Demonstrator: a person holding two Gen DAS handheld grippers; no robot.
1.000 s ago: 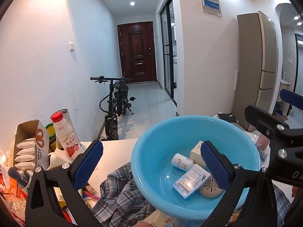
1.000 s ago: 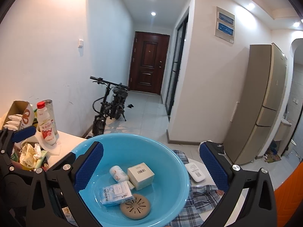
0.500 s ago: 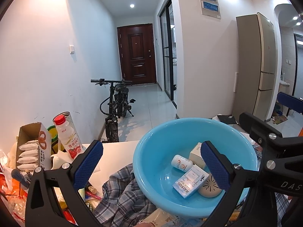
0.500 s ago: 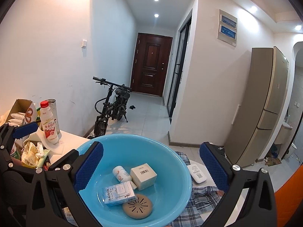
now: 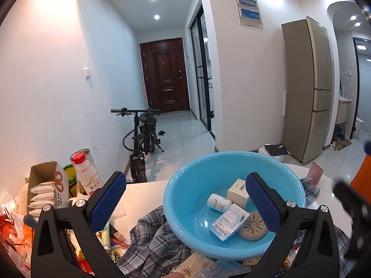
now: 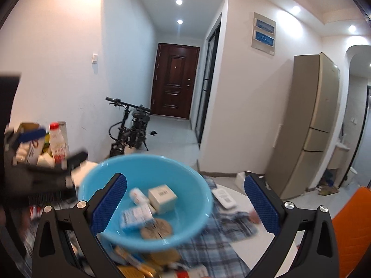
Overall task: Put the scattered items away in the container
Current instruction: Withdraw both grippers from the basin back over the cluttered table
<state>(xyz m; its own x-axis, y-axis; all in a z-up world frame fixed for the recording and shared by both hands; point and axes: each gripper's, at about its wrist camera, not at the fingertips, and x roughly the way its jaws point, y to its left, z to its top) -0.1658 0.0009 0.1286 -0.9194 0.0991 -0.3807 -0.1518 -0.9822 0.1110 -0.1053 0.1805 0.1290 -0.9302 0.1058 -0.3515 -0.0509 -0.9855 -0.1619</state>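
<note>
Blue basin point(image 5: 185, 199) sits near. I hold both grippers wide and empty. Next I'd descend slowly on loose clutter point(image 5: 116, 236), left.

Both cameras are riding just behind their own tools and looking forward along the fingers, down the hallway toward the dark door point(image 5: 164, 76).

The left wrist camera is sitting low over the left part of the worktop point(image 5: 148, 190), looking slightly down into the blue basin point(image 5: 183, 199), which is lying close ahead and to the right.

The right wrist camera is looking from further right, with the basin point(image 6: 97, 185) close and left of centre; its near field is blurring, probably from motion.

The 2 views are sharing the basin, bicycle point(image 5: 141, 134), door and fridge point(image 5: 308, 88).
</note>
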